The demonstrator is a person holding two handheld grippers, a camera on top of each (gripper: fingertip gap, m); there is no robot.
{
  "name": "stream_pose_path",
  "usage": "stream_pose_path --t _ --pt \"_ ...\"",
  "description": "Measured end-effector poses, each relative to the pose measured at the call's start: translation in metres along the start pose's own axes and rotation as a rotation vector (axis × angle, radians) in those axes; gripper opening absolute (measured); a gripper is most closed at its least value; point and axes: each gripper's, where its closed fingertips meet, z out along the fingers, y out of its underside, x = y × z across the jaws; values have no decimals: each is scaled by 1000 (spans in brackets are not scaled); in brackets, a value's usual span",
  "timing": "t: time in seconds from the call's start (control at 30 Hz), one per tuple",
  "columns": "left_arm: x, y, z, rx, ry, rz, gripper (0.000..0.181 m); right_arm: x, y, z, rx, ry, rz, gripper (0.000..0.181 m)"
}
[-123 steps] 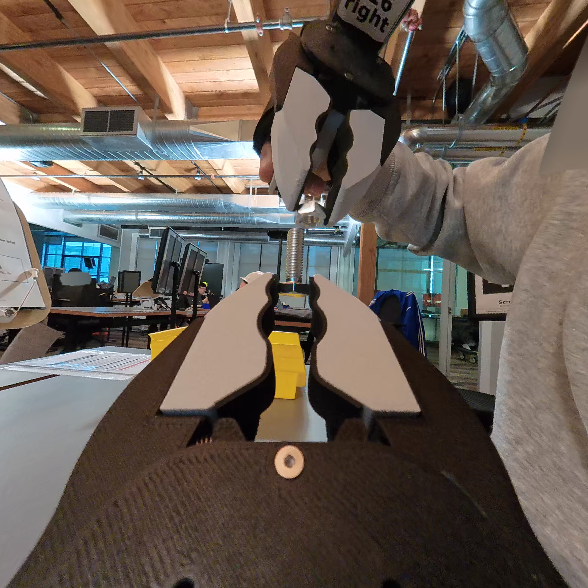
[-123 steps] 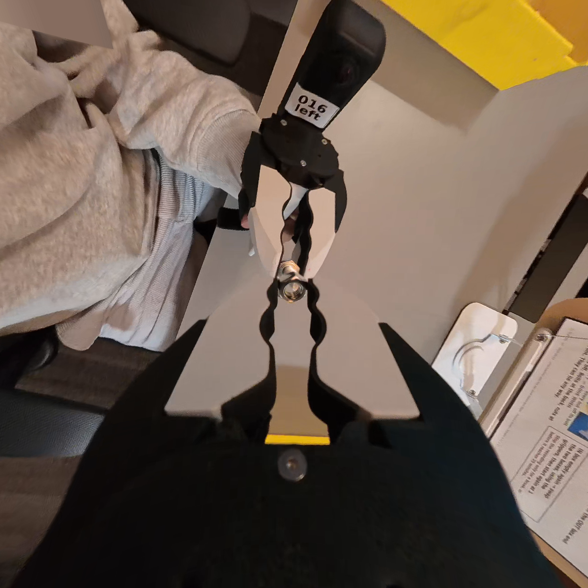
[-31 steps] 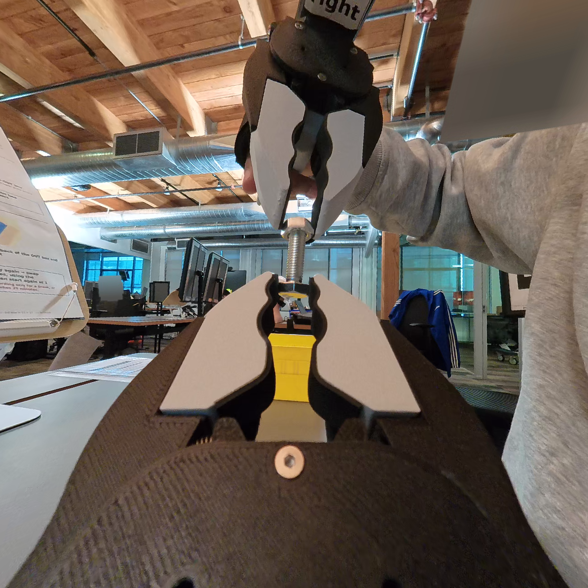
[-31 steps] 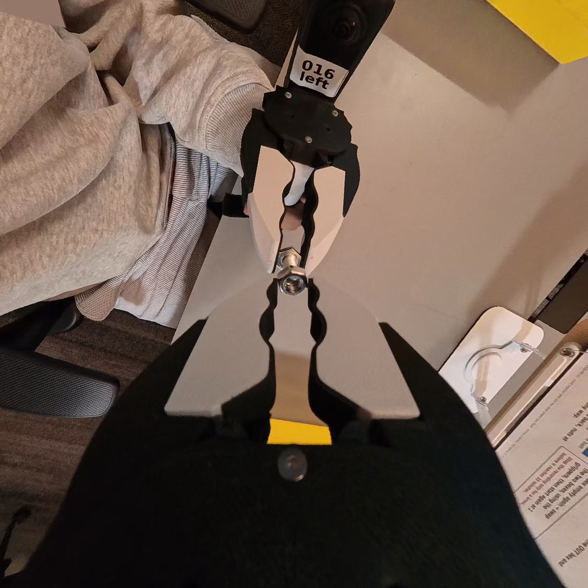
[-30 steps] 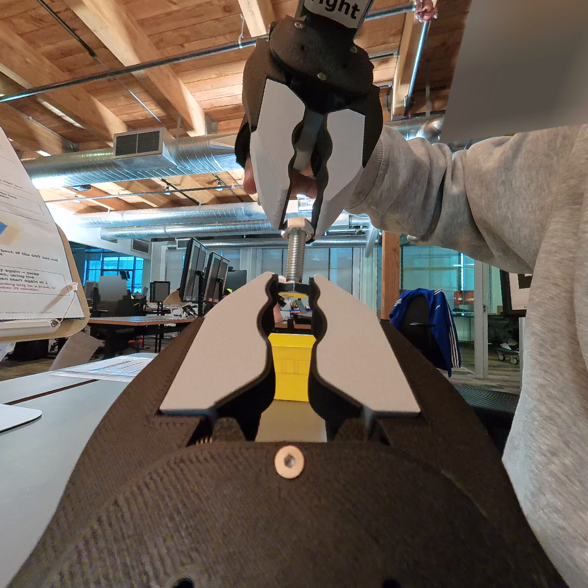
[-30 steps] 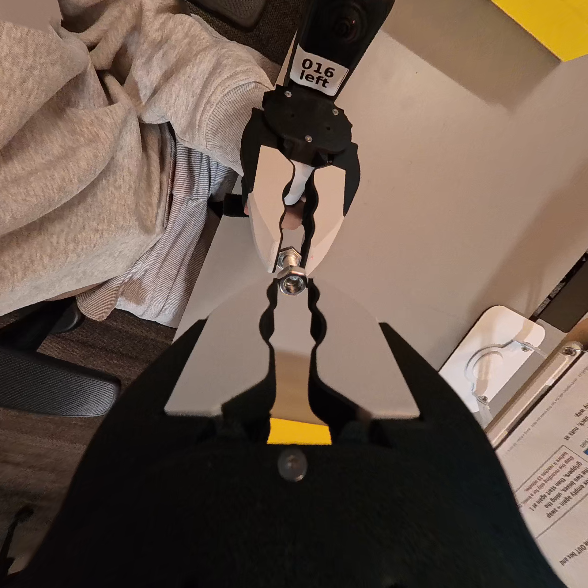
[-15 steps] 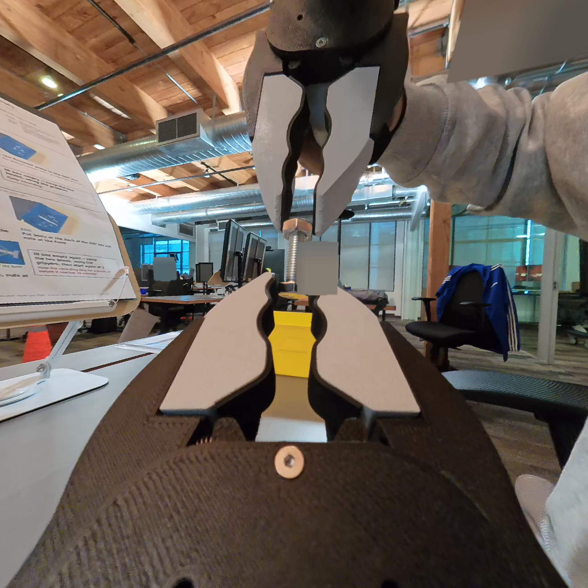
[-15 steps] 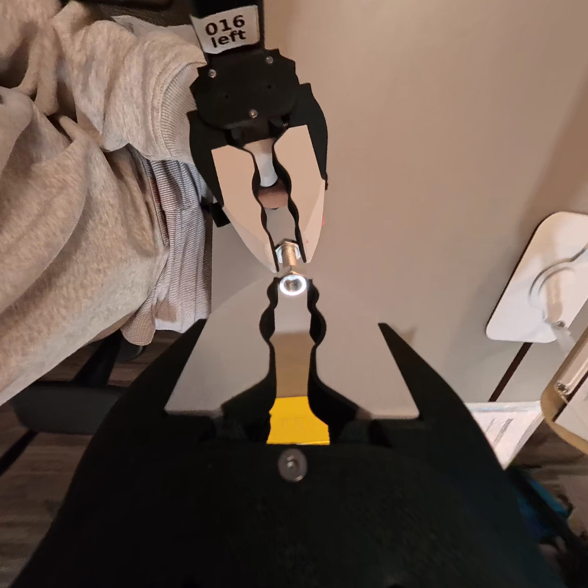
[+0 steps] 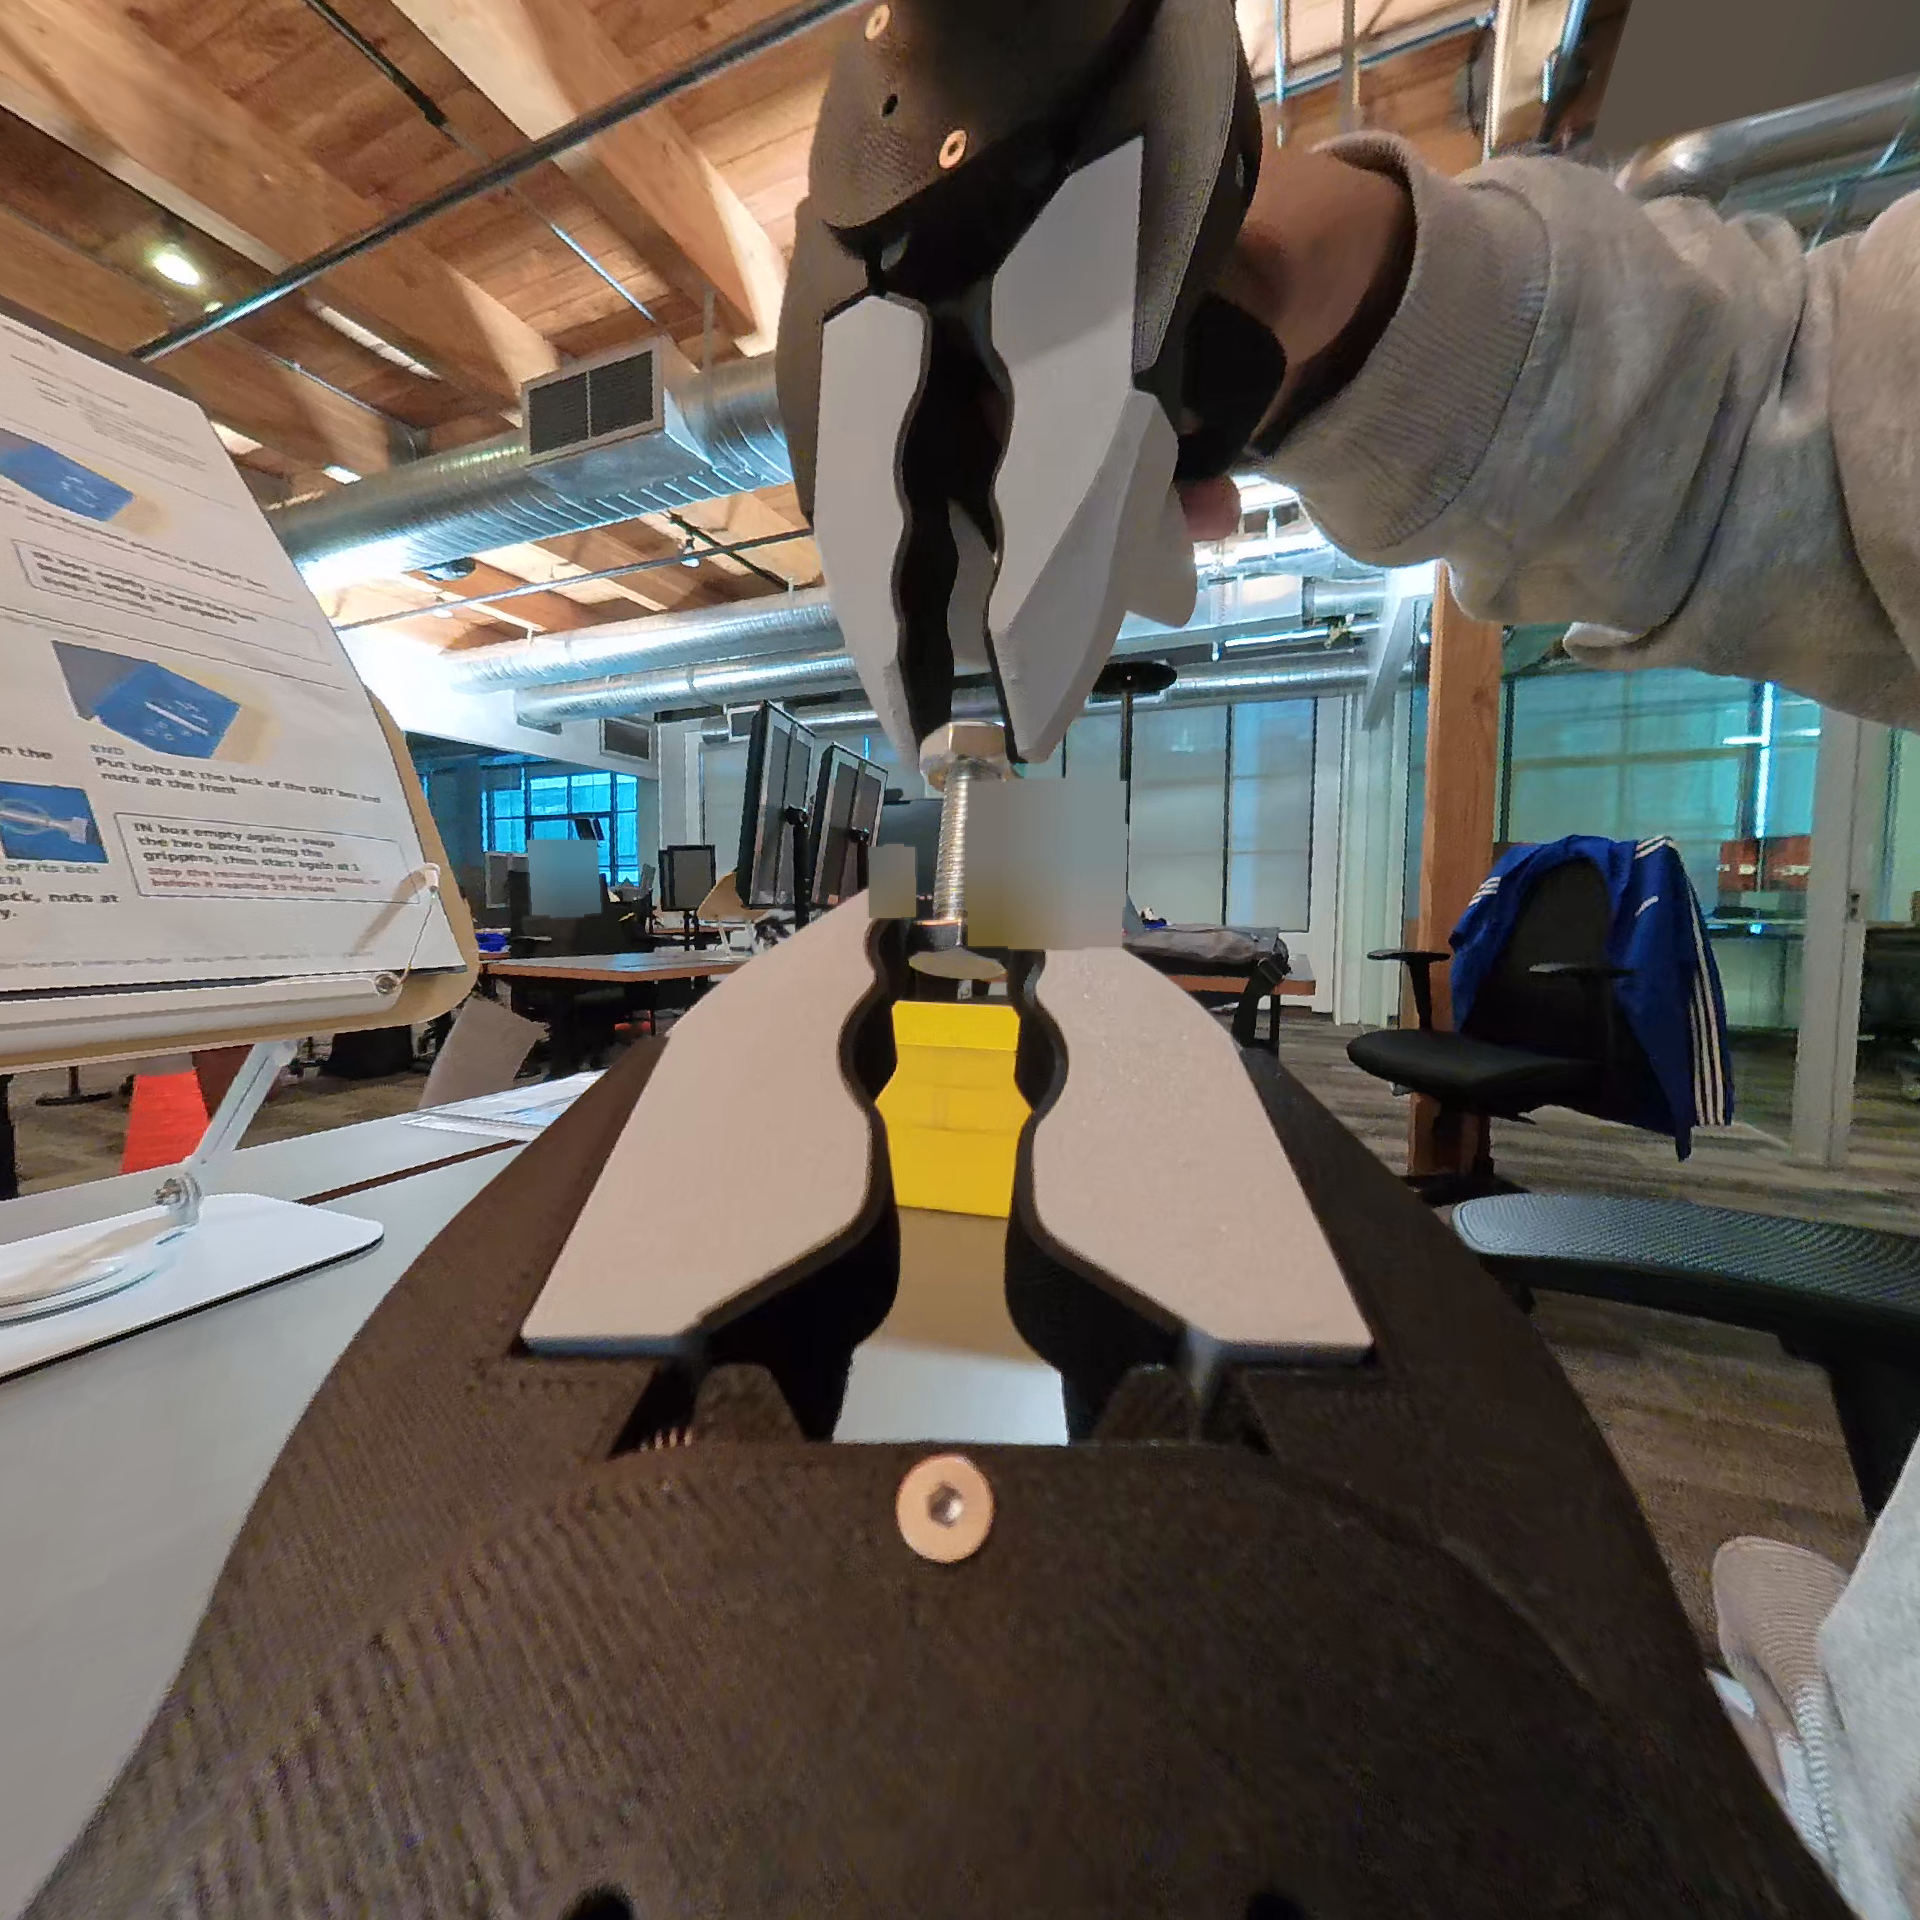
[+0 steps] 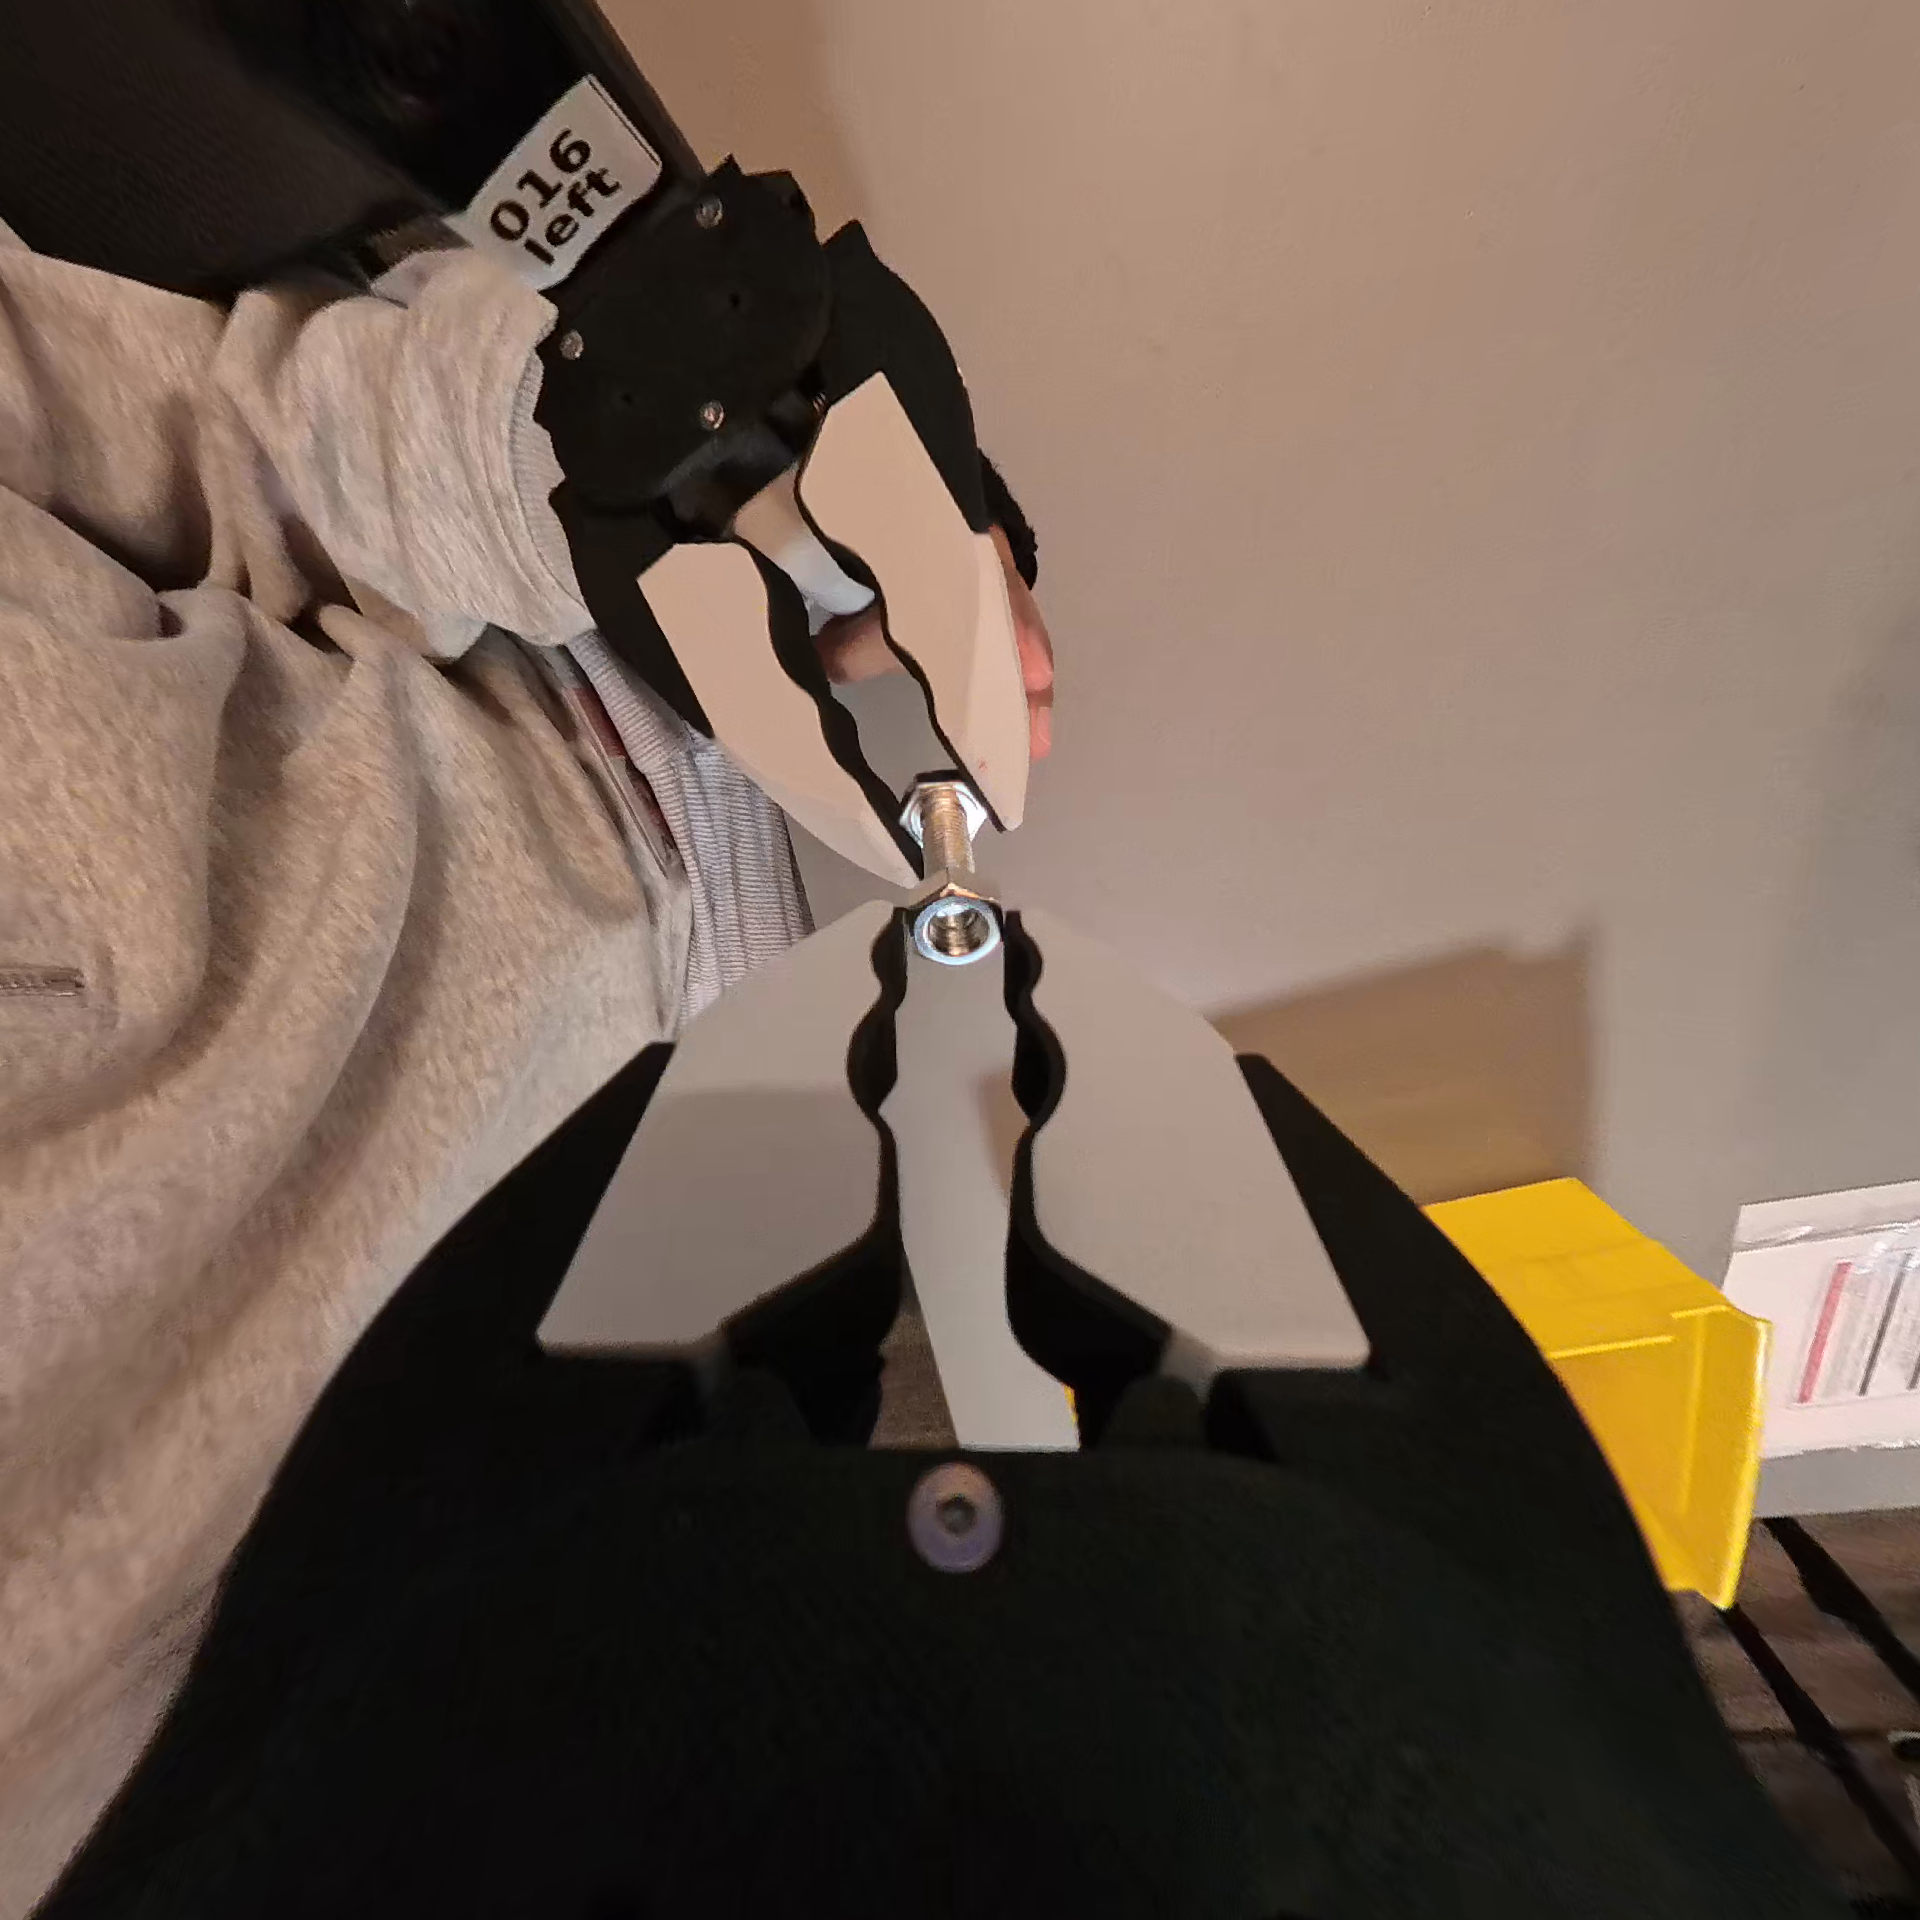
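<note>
My left gripper [image 9: 951, 935] is shut on the head of a silver bolt [image 9: 951, 842], which stands upright from its tips. My right gripper [image 9: 966, 746] comes down from above and is shut on a hex nut [image 9: 961, 740] at the bolt's threaded top end. In the right wrist view, my right gripper [image 10: 951, 925] holds the nut [image 10: 951, 928] end-on. Beyond it the bolt [image 10: 943, 831] runs to its head, which sits in the left gripper [image 10: 956, 847]. Both are held in the air above the table [image 10: 1351, 468].
A yellow bin [image 9: 951, 1101] stands on the table ahead; it also shows in the right wrist view [image 10: 1579, 1340] at the table's edge, beside a printed sheet [image 10: 1849, 1320]. An instruction sheet on a stand [image 9: 156, 727] is at the left. An office chair with a blue jacket [image 9: 1579, 987] is at the right. The tips of both grippers are at nearly the same place.
The right gripper has twisted round the bolt's axis with the nut in it. Both grippers have swung, so the stand and the yellow bin now show more. Both grips hold.
</note>
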Motion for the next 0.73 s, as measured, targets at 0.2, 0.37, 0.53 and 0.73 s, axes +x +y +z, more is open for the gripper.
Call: stream_pose_path --t 0.2,0.37,0.53,0.73 --pt "-1 -5 -2 29 3 -25 19 -1 -3 -1 7 37 -98 36" --pt "-1 -7 -3 45 12 -43 19 -3 -7 -2 24 72 -188 37" --pt "0 -10 -4 62 38 -74 19 -1 -12 -7 67 140 -345 40" --pt "1 -13 -6 84 56 -101 19 -15 -15 -10 152 96 -453 37"
